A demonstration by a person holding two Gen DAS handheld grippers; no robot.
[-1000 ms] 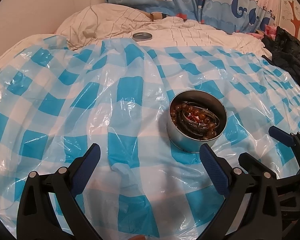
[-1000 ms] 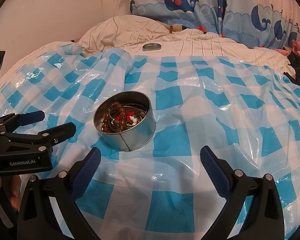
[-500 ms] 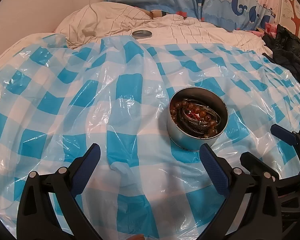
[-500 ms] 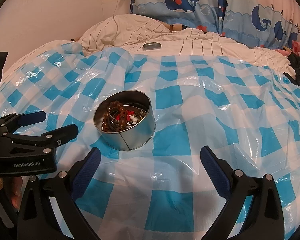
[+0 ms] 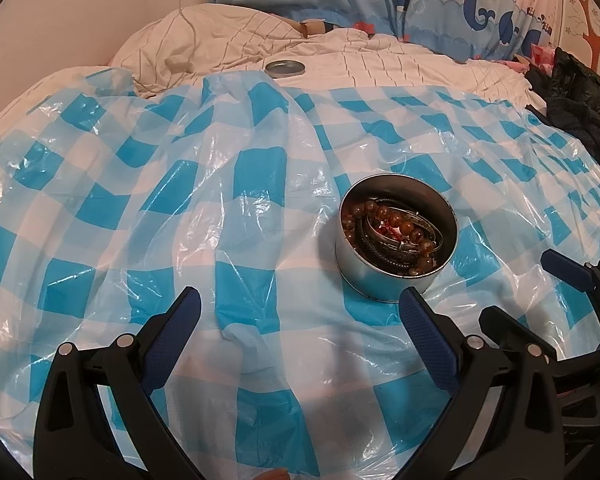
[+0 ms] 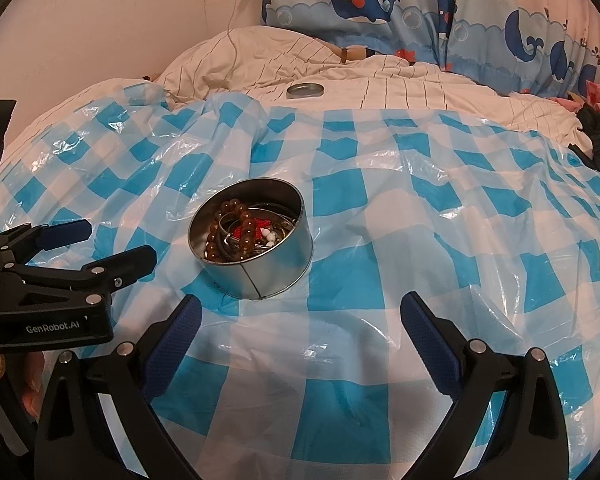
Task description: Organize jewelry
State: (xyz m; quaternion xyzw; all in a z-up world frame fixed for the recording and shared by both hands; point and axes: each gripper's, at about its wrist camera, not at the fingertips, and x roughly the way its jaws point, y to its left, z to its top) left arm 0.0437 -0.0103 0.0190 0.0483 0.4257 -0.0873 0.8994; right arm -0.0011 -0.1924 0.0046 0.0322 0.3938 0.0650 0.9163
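Observation:
A round metal tin (image 5: pixel 396 274) stands open on a blue-and-white checked plastic sheet (image 5: pixel 140 208) on a bed. It holds a brown bead bracelet (image 5: pixel 408 228), dark bangles and red and white beads (image 6: pixel 260 232). The tin also shows in the right wrist view (image 6: pixel 260 276). Its flat metal lid (image 5: pixel 285 67) lies far back on the white quilt, also in the right wrist view (image 6: pixel 305 89). My left gripper (image 5: pixel 300 312) is open and empty, just short of the tin, which sits ahead to its right. My right gripper (image 6: pixel 300 312) is open and empty, the tin ahead to its left.
A rumpled white striped quilt (image 6: pixel 284 60) and whale-print pillows (image 6: pixel 360 0) lie at the back. A white cable (image 6: pixel 232 32) runs down from a wall socket. Dark clothing (image 5: pixel 576 104) is piled at the right edge. The plastic sheet is wrinkled and raised in folds.
Both grippers have drifted slightly, so the tin sits a little higher in each view. Both stay open. The tin and lid have not moved.

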